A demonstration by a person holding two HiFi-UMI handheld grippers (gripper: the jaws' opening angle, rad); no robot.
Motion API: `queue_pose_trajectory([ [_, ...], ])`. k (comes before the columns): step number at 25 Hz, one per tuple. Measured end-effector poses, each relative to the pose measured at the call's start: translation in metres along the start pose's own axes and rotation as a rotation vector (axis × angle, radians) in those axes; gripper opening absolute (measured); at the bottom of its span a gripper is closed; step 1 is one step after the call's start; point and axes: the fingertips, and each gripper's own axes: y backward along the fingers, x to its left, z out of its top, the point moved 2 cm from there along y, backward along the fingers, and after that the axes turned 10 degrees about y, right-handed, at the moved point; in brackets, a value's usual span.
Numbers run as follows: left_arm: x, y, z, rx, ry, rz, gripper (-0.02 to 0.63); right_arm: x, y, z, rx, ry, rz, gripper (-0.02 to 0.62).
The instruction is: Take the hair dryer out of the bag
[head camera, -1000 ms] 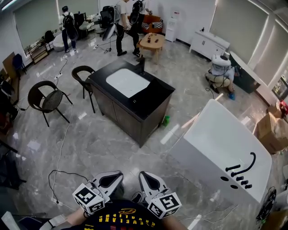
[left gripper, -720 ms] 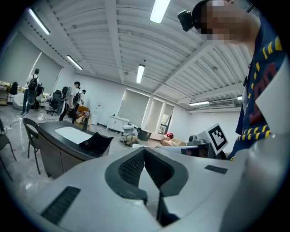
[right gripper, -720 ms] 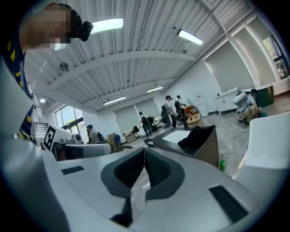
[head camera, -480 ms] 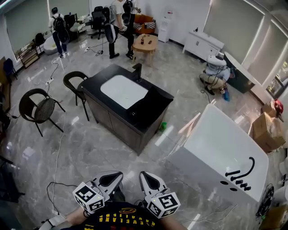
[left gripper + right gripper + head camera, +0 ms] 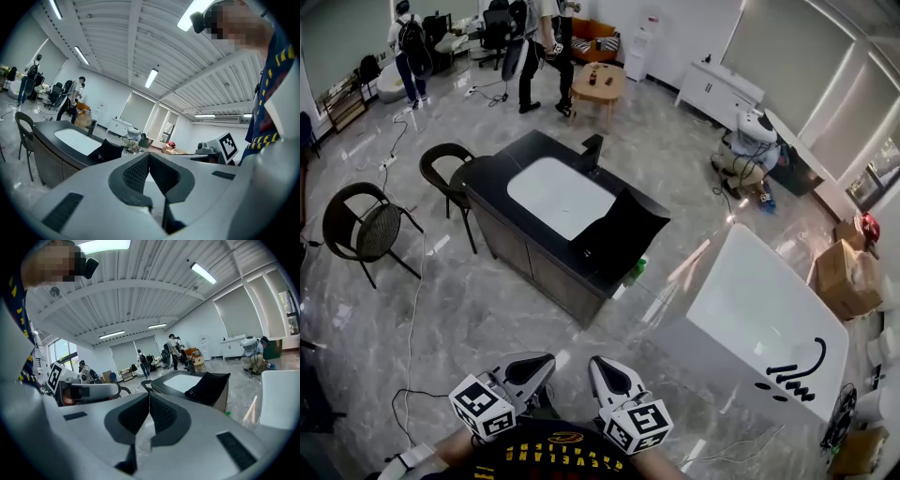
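Note:
A black bag sits on the near right corner of a dark counter; it also shows as the black bag in the left gripper view and as the black bag in the right gripper view. No hair dryer shows anywhere. My left gripper and right gripper are held side by side low in the head view, well short of the counter. Both point toward it. The left gripper and the right gripper are both shut with nothing between their pads.
A white sink basin and black faucet are set in the counter. A white bathtub stands to the right, two chairs to the left. Cables cross the floor. People stand and crouch at the back; cardboard boxes sit far right.
The counter and bag have drawn nearer and lower in the head view as I walk toward them. Both grippers stay shut and keep their place side by side.

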Motion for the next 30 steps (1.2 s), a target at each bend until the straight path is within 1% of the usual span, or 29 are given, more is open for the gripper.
queue_pose_trajectory([
  [6, 0.03, 0.003, 0.012, 0.009, 0.024, -0.02, 0.003, 0.002, -0.024, 0.007, 0.015, 0.0, -0.037, 0.009],
  [11, 0.046, -0.015, 0.016, 0.026, 0.038, -0.065, 0.002, -0.014, -0.03, 0.009, 0.028, -0.009, -0.102, 0.009],
  [14, 0.045, -0.031, 0.018, 0.059, 0.01, -0.097, 0.003, -0.026, -0.035, 0.004, 0.036, -0.031, -0.132, 0.009],
  [17, 0.052, -0.046, 0.018, 0.071, -0.022, -0.11, 0.003, -0.043, -0.044, 0.003, 0.026, -0.051, -0.145, 0.009],
  [21, 0.073, -0.067, 0.031, 0.072, -0.042, -0.079, 0.003, -0.071, -0.067, 0.007, 0.006, -0.086, -0.142, 0.009],
  [25, 0.089, -0.092, 0.048, 0.069, -0.043, -0.035, 0.003, -0.104, -0.091, 0.015, 0.002, -0.111, -0.109, 0.009],
  [27, 0.095, -0.112, 0.052, 0.076, -0.044, -0.021, 0.002, -0.124, -0.106, 0.016, 0.017, -0.083, -0.085, 0.009],
  [30, 0.108, -0.141, 0.055, 0.107, -0.046, 0.011, 0.003, -0.151, -0.13, 0.002, 0.092, -0.024, -0.053, 0.009],
])
